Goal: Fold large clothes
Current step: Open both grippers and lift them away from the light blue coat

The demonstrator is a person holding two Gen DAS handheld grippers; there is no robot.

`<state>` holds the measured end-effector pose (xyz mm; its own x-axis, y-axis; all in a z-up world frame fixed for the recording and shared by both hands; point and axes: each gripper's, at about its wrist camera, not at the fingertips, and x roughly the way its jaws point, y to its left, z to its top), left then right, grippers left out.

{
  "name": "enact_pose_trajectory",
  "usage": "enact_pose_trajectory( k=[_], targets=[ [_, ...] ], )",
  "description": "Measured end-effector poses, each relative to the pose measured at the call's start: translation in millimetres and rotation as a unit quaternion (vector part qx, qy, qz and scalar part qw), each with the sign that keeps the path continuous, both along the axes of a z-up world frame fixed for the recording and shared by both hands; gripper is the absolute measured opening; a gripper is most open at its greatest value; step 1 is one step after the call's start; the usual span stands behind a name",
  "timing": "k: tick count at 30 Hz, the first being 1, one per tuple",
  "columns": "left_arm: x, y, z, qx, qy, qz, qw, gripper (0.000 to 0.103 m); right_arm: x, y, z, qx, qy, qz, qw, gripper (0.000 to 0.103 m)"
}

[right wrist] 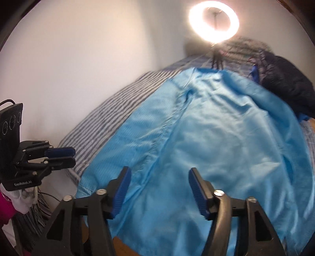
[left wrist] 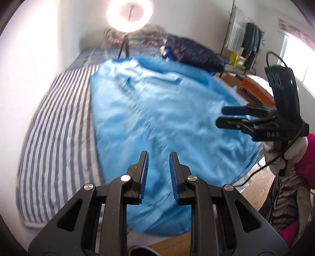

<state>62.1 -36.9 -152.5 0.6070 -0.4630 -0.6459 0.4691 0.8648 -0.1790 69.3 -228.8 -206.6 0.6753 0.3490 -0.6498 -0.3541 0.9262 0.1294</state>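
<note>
A large light-blue garment [left wrist: 157,110] [right wrist: 216,137] lies spread over a blue-and-white striped bed [left wrist: 59,128] [right wrist: 110,122], its near hem hanging at the bed's edge. My left gripper [left wrist: 159,154] hovers above the near hem, its jaws a little apart with nothing between them; from the right wrist view it [right wrist: 74,156] sits off the garment's left edge. My right gripper [right wrist: 159,169] stands wide open above the lower part of the garment, holding nothing. In the left wrist view it [left wrist: 220,116] is over the garment's right side, held by a gloved hand with a pink sleeve [left wrist: 307,157].
A lit ring light on a tripod [left wrist: 130,15] [right wrist: 214,19] stands at the head of the bed. A dark navy jacket [left wrist: 193,53] [right wrist: 285,88] lies beside the garment's top right. A white wall runs along the left; wooden floor [left wrist: 256,183] and a clothes rack [left wrist: 250,37] lie right.
</note>
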Motion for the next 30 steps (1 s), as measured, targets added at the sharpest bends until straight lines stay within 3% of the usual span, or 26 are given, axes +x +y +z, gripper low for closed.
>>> enact_pose_trajectory(
  k=[5, 9, 12, 15, 18, 26, 30],
  targets=[
    [9.8, -27.9, 21.8, -0.027, -0.004, -0.030, 0.9992, 0.021, -19.9, -44.4, 22.0, -0.035, -0.019, -0.056, 0.998, 0.078],
    [10.8, -53.0, 31.5, -0.033, -0.014, -0.053, 0.9980, 0.046, -34.2, -97.8, 30.2, -0.045, -0.006, -0.118, 0.992, 0.081],
    [11.3, -73.3, 34.4, -0.033, -0.013, -0.073, 0.9967, 0.048, -45.6, -138.0, 32.2, -0.047, 0.007, -0.164, 0.985, 0.083],
    [11.6, -91.6, 36.3, -0.033, -0.010, -0.081, 0.9961, 0.064, -57.7, -175.6, 31.1, -0.042, 0.017, -0.204, 0.978, 0.083],
    [10.6, -106.1, 37.0, -0.036, -0.008, -0.093, 0.9950, 0.065, -66.9, -212.9, 27.5, -0.030, 0.030, -0.247, 0.968, 0.082],
    [10.7, -129.3, 33.4, -0.030, 0.004, -0.106, 0.9939, 0.065, -61.9, -302.3, -5.1, 0.044, 0.092, -0.333, 0.938, 0.057],
    [13.1, -129.4, 28.6, -0.029, 0.016, -0.102, 0.9942, 0.065, -54.5, -339.0, -30.8, 0.092, 0.129, -0.366, 0.917, 0.056]
  ],
)
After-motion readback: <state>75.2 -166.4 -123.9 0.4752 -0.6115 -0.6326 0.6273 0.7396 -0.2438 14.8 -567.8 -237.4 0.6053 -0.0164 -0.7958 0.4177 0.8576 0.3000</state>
